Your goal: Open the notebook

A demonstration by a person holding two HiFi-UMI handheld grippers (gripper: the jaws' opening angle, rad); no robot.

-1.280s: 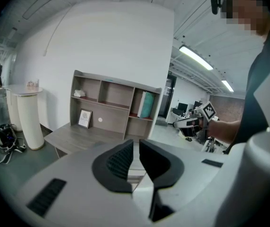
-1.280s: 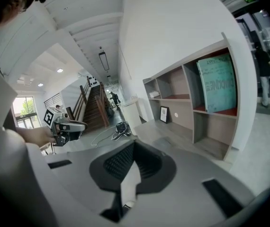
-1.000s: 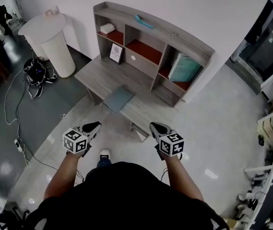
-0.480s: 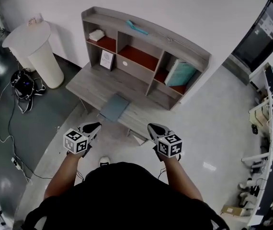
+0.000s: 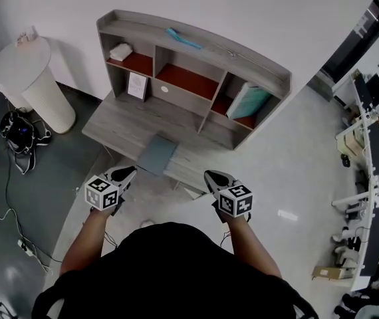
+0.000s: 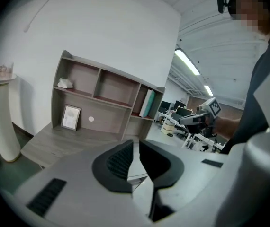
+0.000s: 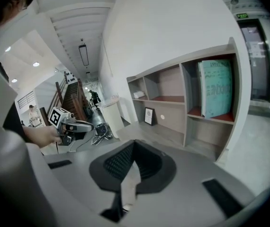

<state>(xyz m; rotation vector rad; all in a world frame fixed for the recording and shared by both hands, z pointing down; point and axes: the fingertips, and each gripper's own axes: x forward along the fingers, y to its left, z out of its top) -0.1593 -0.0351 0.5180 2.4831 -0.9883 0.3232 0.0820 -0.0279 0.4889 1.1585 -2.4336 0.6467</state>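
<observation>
**Head view:** desk (image 5: pixel 113 121) and closed notebook (image 5: pixel 156 155), on its front edge, sit further left than a sec ago. Approach only, cover untouched. Left gripper (image 5: pixel 128 172) and right gripper (image 5: pixel 211 175) are well short of it.
**Left gripper view:** jaws a slit apart, empty.
**Right gripper view:** jaw tips meet, empty.
</observation>
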